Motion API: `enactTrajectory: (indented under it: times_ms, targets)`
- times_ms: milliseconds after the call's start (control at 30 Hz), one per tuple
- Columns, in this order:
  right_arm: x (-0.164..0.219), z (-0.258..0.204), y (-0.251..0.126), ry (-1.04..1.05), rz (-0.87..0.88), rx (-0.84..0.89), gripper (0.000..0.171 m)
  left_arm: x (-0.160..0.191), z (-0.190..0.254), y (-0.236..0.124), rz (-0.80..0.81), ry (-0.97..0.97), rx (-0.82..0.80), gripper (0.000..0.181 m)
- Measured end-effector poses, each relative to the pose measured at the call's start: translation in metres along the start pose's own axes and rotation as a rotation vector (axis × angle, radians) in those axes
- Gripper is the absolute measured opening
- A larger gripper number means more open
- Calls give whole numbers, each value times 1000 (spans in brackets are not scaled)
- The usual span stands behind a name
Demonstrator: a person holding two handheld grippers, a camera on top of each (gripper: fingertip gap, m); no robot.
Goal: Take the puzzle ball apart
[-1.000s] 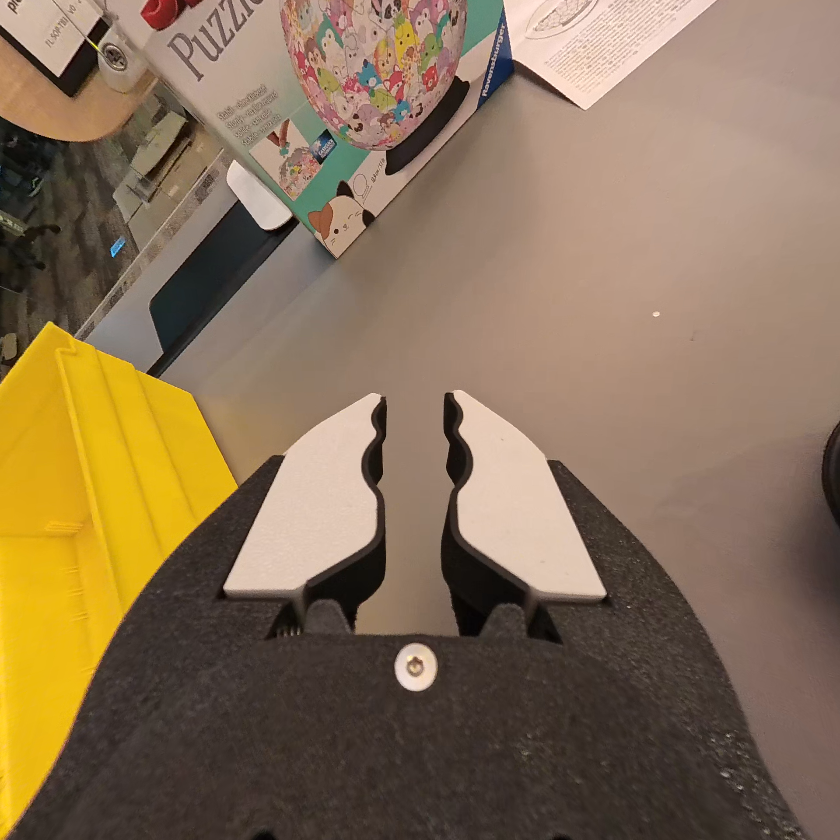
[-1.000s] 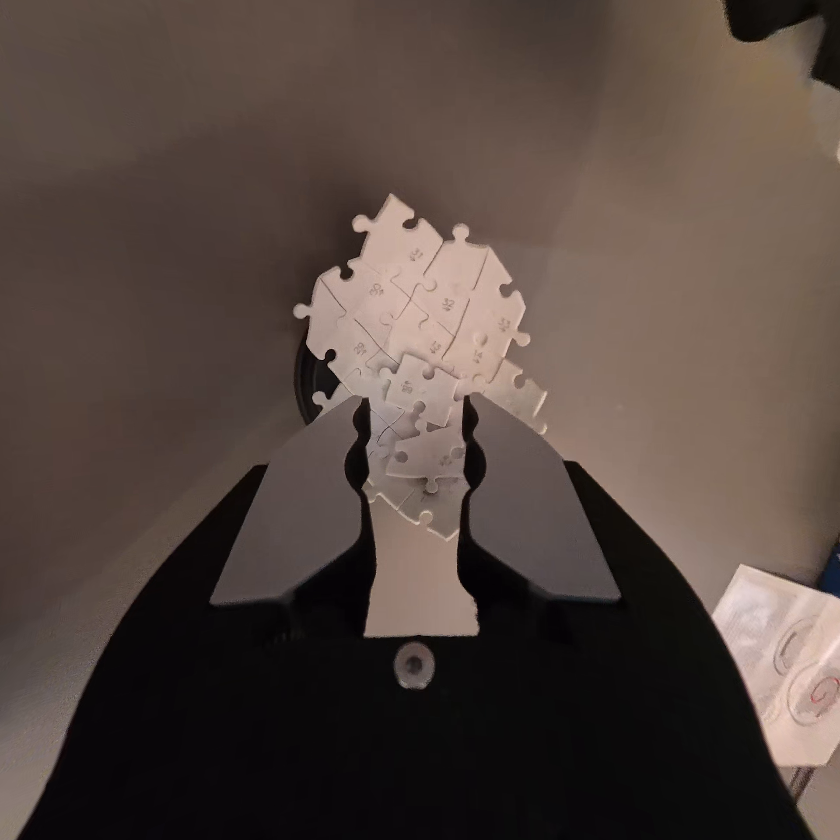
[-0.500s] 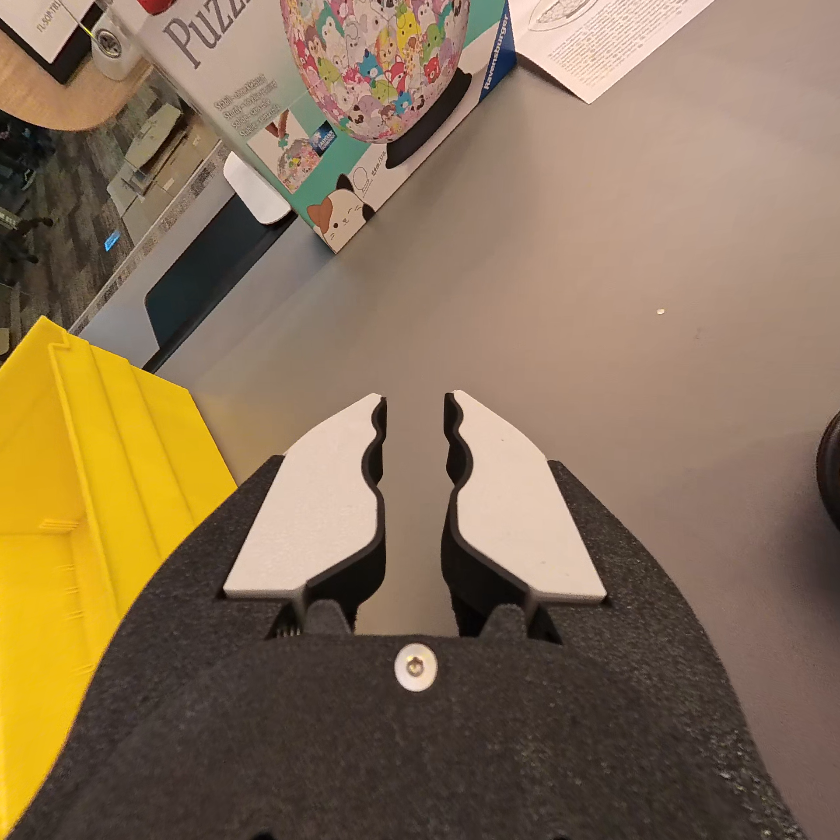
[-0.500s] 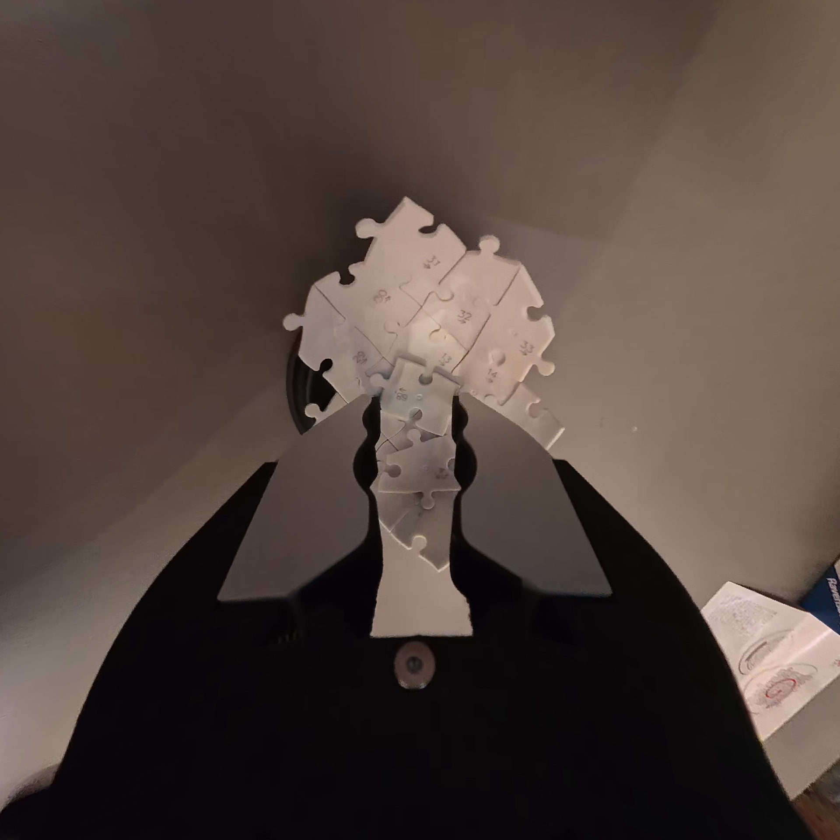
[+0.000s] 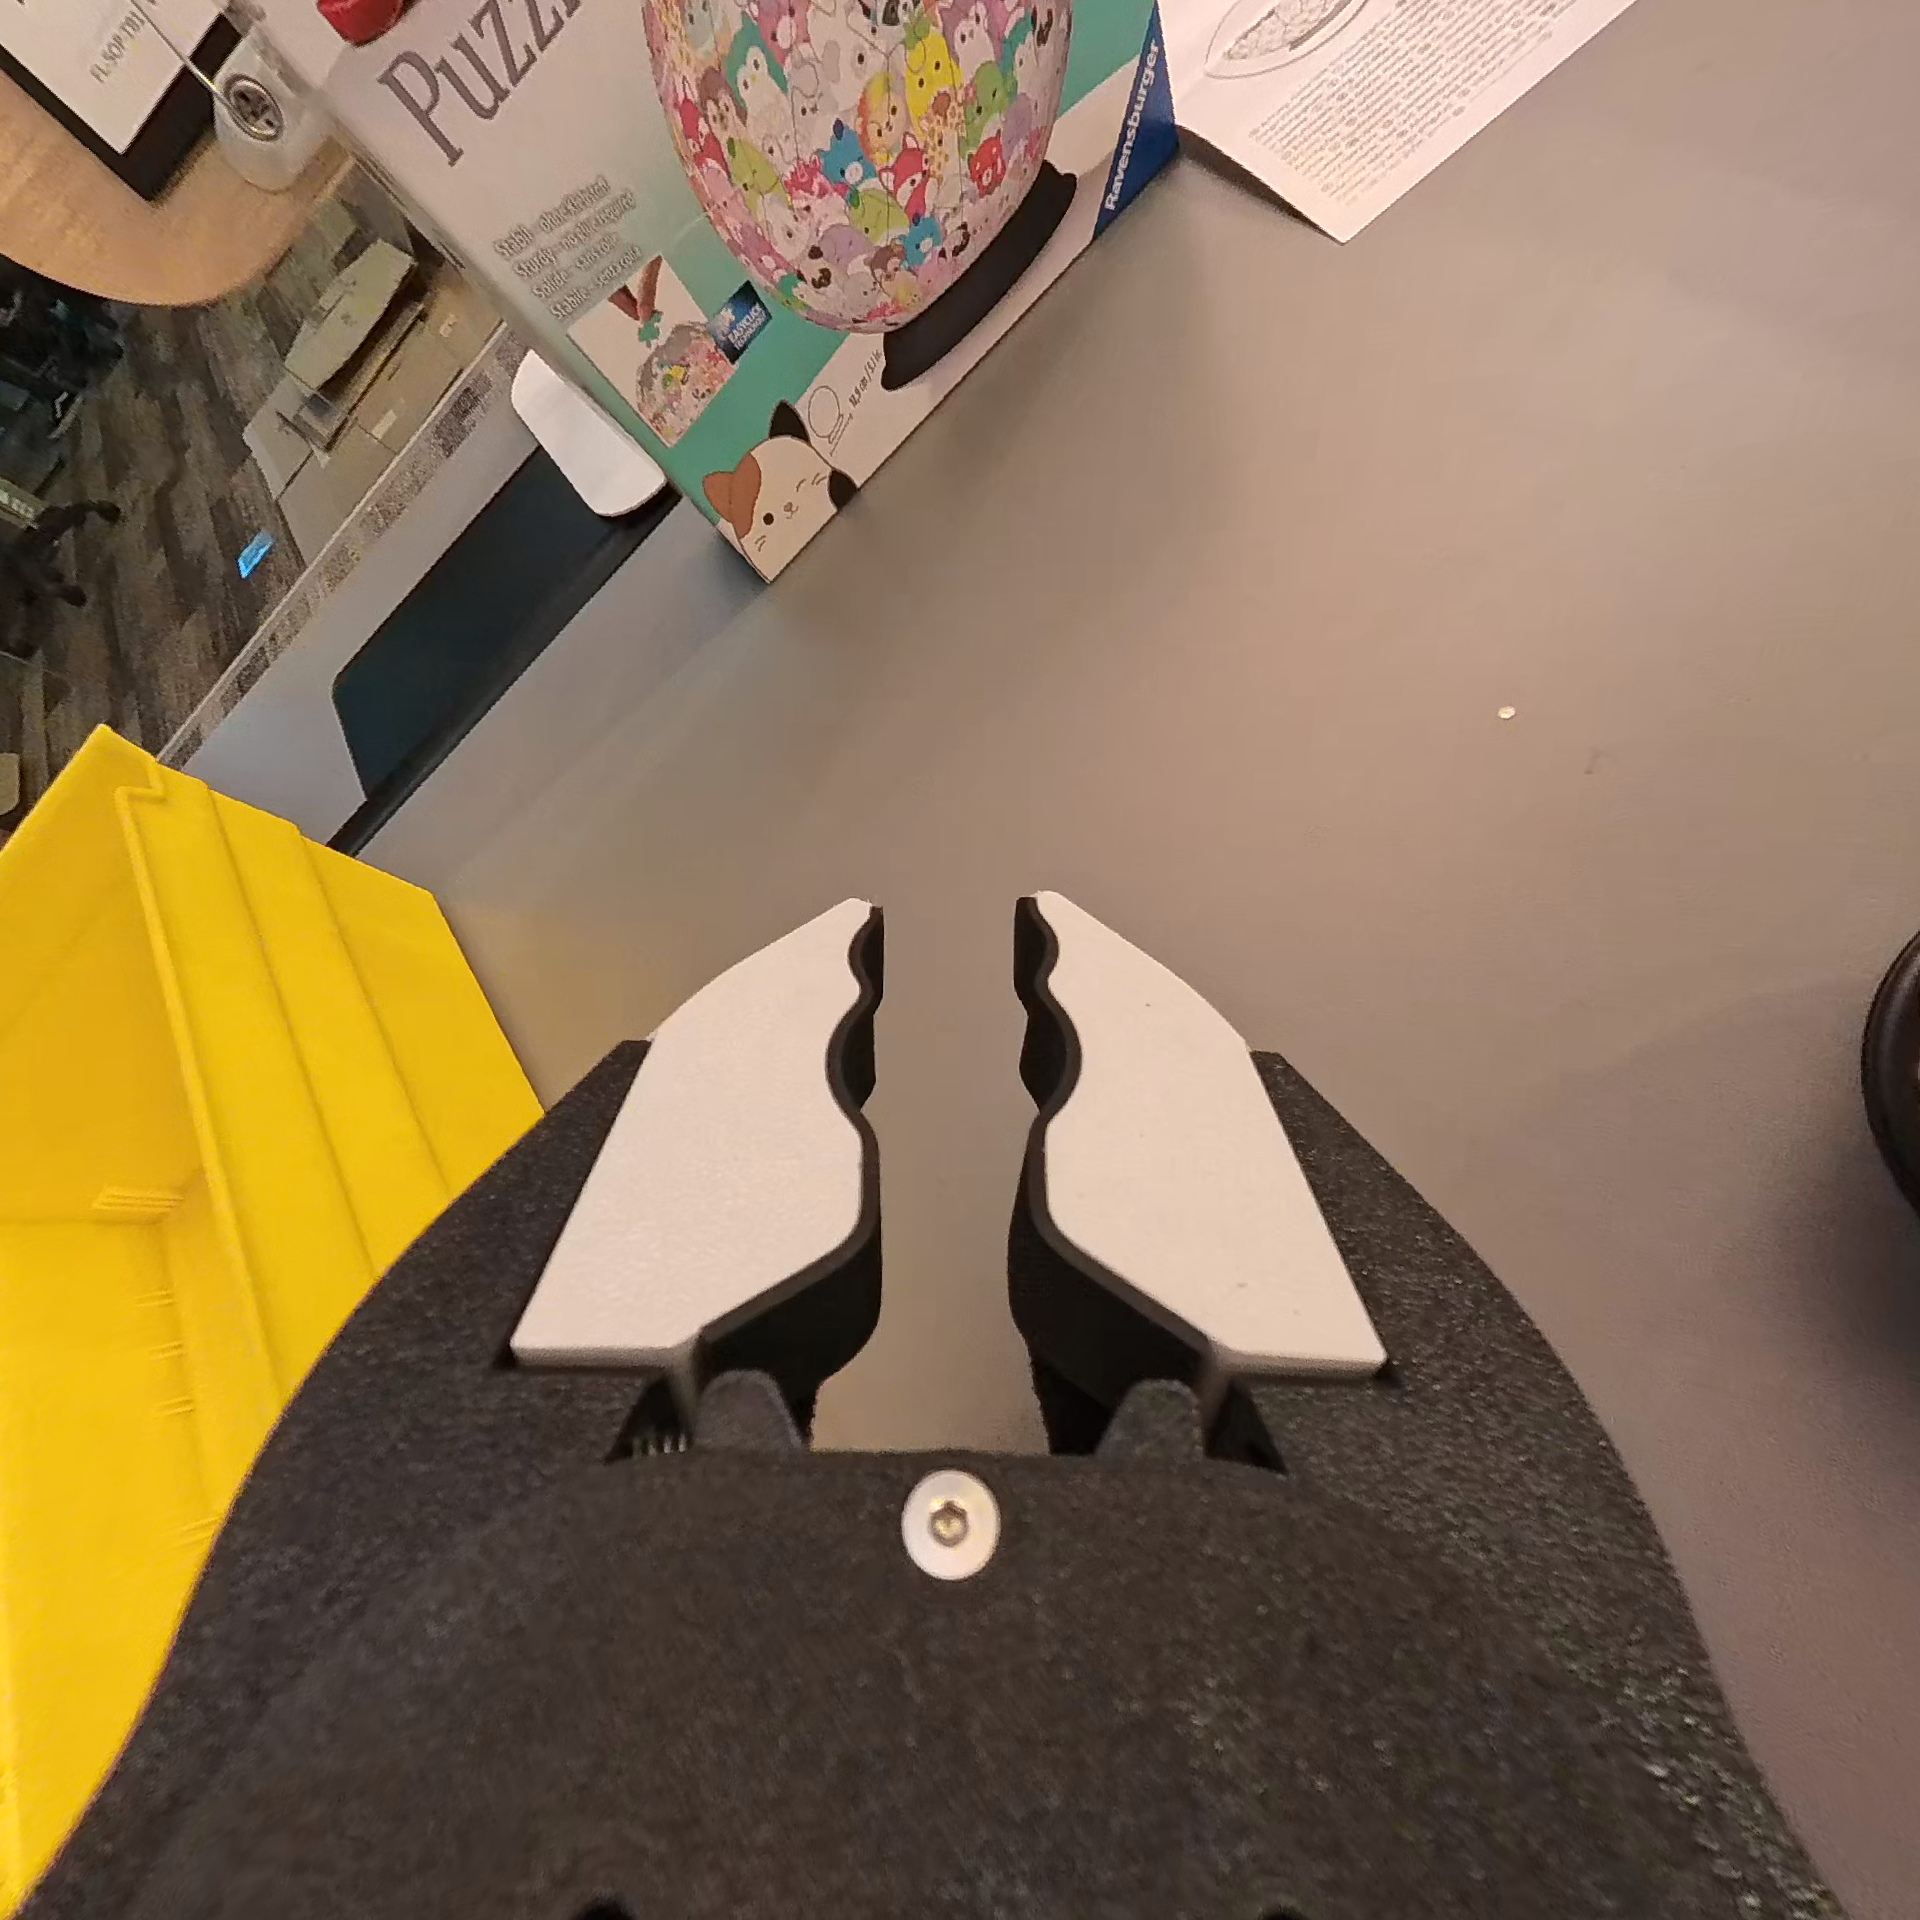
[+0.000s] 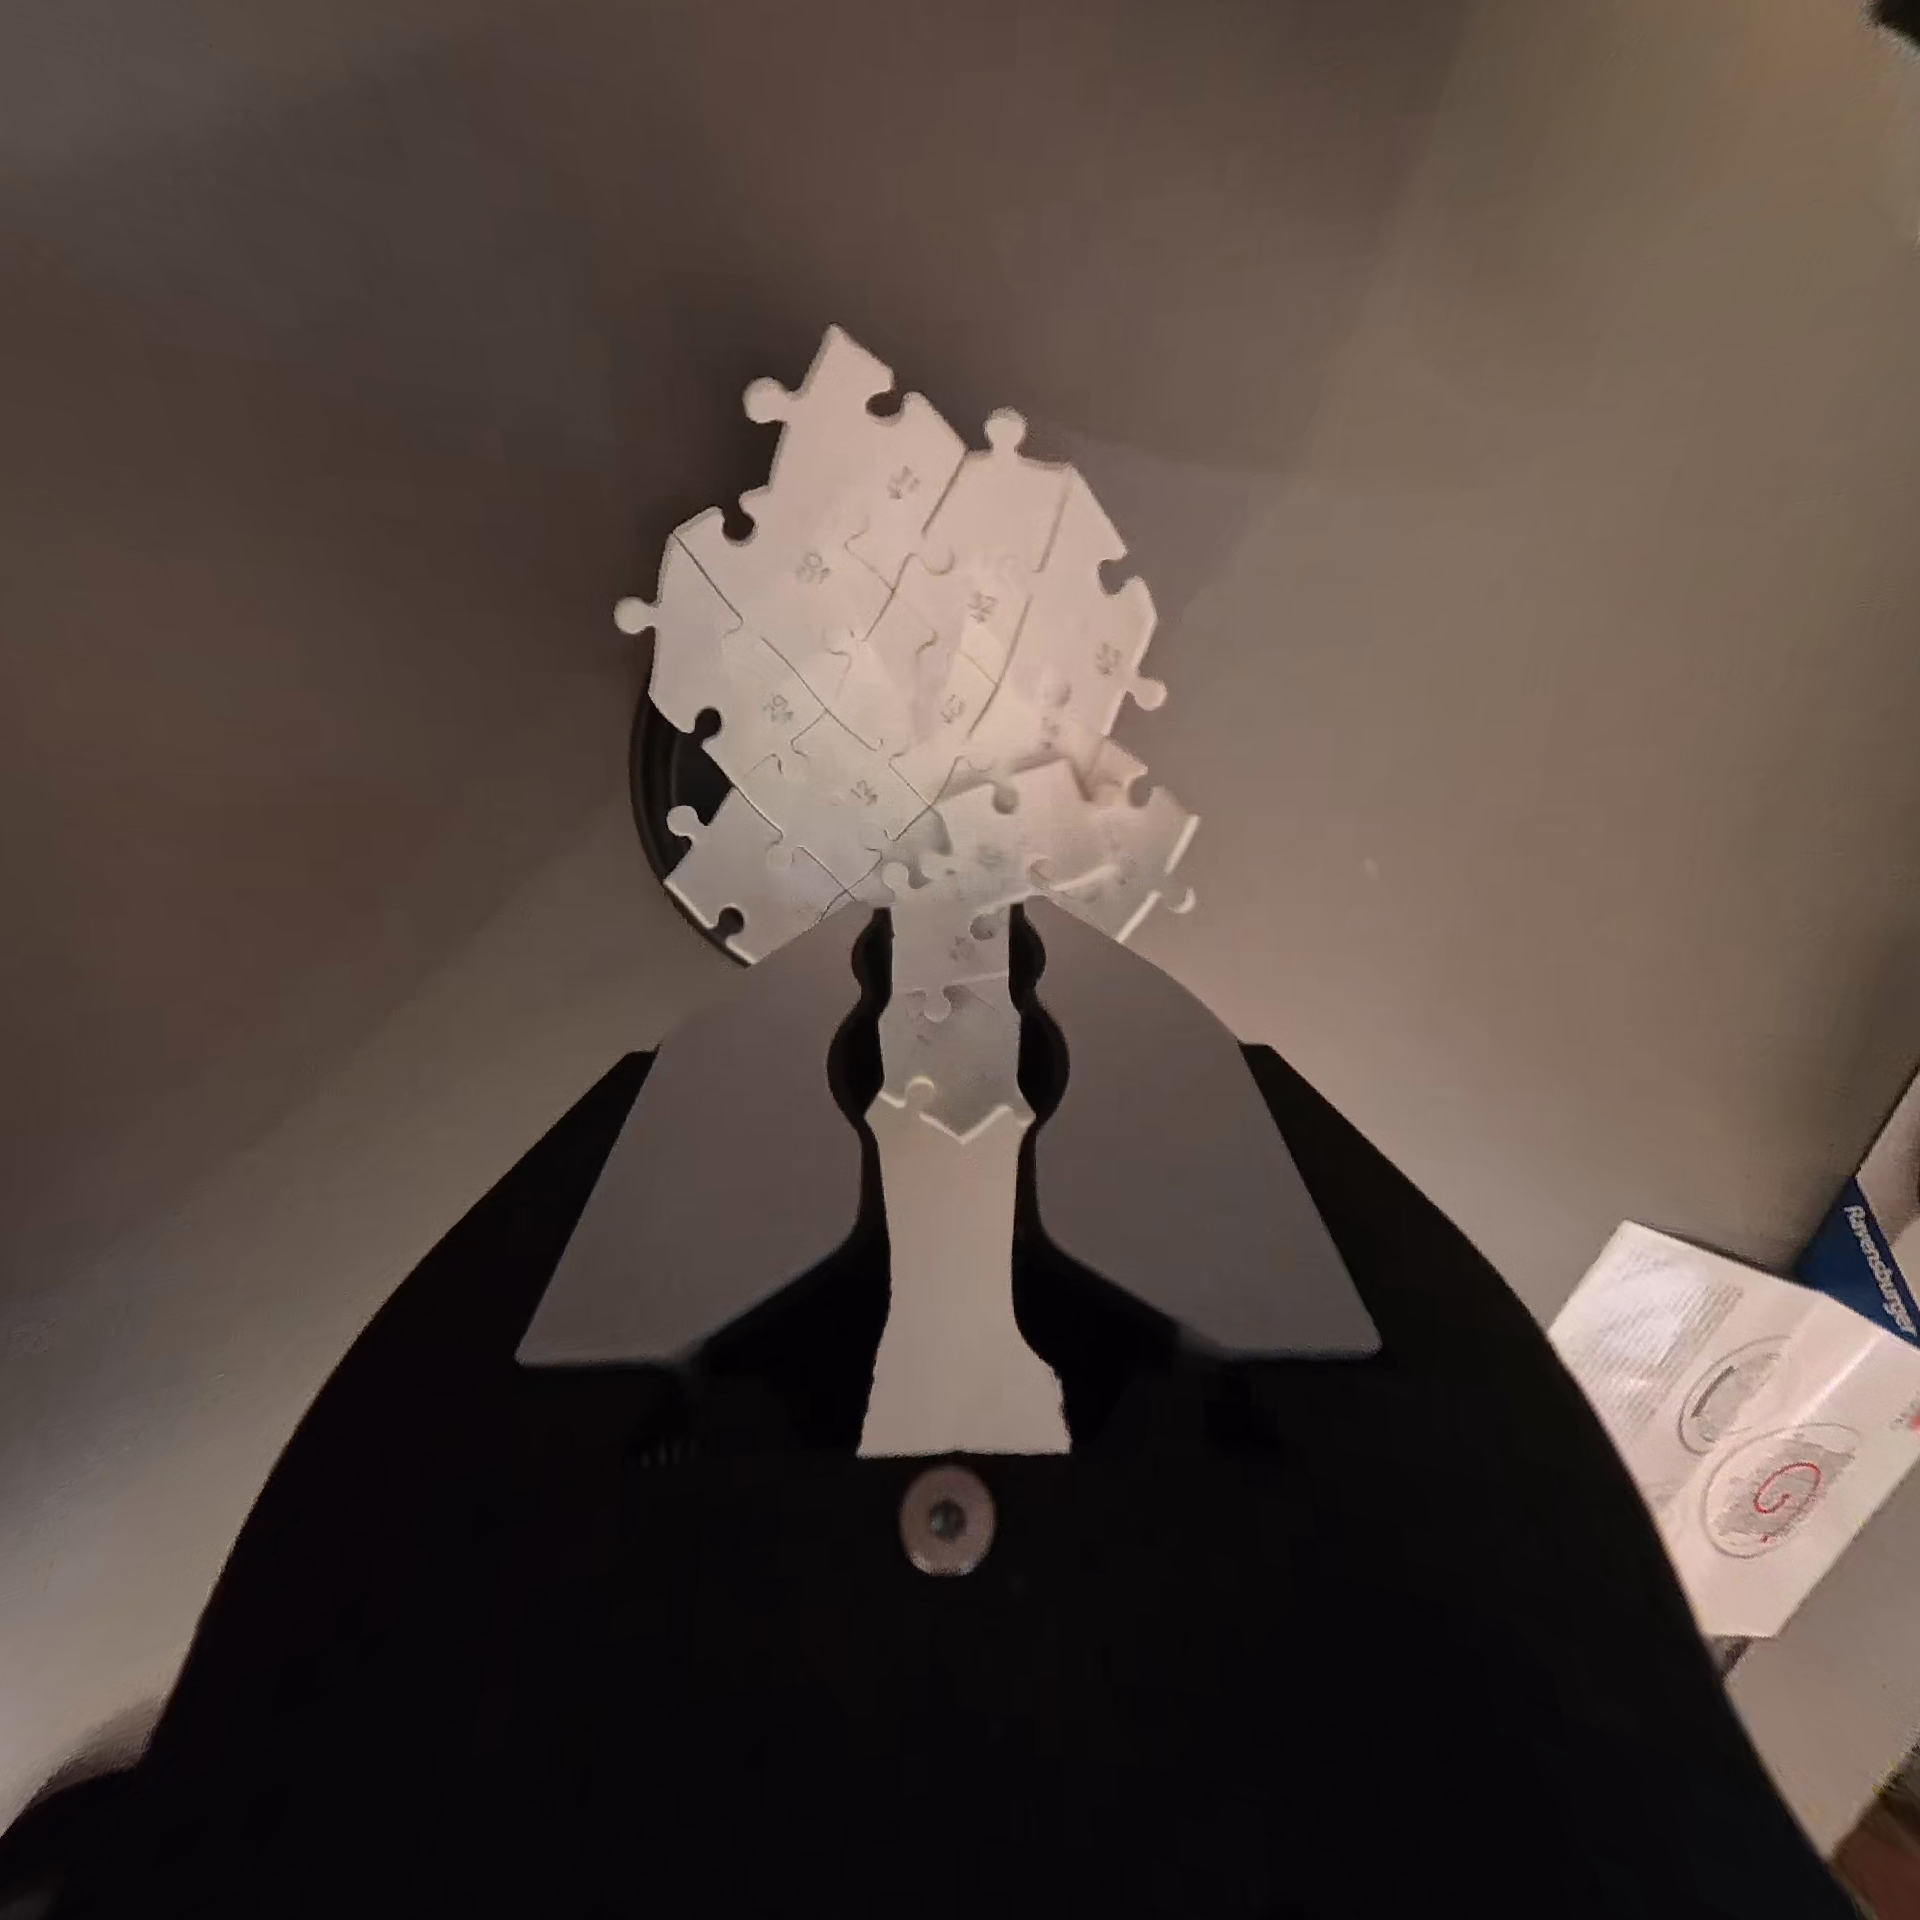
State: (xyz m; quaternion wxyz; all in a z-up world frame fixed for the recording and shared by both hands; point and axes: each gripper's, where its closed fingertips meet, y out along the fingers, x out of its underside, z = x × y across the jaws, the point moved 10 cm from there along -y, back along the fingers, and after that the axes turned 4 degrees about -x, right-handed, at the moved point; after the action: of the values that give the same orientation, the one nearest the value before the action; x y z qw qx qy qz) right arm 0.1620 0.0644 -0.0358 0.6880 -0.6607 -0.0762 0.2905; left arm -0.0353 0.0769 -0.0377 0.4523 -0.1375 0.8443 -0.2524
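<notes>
In the right wrist view a white section of joined puzzle pieces (image 6: 904, 665) shows its numbered backs, curved like part of a shell. My right gripper (image 6: 951, 935) is shut on the lower strip of this section, and the pieces fill the space between the pads. A black round stand (image 6: 665, 790) lies behind the section on the grey table. In the left wrist view my left gripper (image 5: 948, 914) is open with nothing between its fingers, over the bare grey table (image 5: 1351, 644). The stand's edge also shows at the right border of the left wrist view (image 5: 1896, 1070).
A yellow bin (image 5: 156, 1143) stands at the left of my left gripper. The puzzle box (image 5: 810, 208) lies at the far table edge, with a white instruction sheet (image 5: 1382, 94) beside it. In the right wrist view a folded leaflet (image 6: 1725, 1455) and the box's blue edge (image 6: 1870, 1236) lie at the lower right. Across from one pair of fingers to the other is roughly 20 centimetres.
My right gripper's jaws have narrowed and closed on the strip of puzzle pieces that stood between them. The piece section has shifted a little in view. My left gripper has barely moved and stays open.
</notes>
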Motion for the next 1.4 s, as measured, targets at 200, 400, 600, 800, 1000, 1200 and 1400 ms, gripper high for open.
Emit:
enactTrajectory:
  times_ms: [200,400,600,800,1000,1200,1400]
  targets:
    - [0,-2,4,54,-8,-16,27,0,1,0,-6,7,-1,24]
    - [-6,-3,19,146,72,-93,42,0,2,1,-11,14,4,24]
    - [-7,7,24,295,124,-322,48,0,2,0,-7,18,5,24]
    - [-9,2,26,275,104,-365,58,0,0,0,-6,12,4,23]
    - [-21,-18,28,247,37,-326,63,0,1,0,-8,18,3,23]
    - [-28,-33,31,217,2,-163,53,0,0,-1,-4,12,4,23]
    - [-35,-46,29,226,64,-158,41,0,2,0,-6,19,5,23]
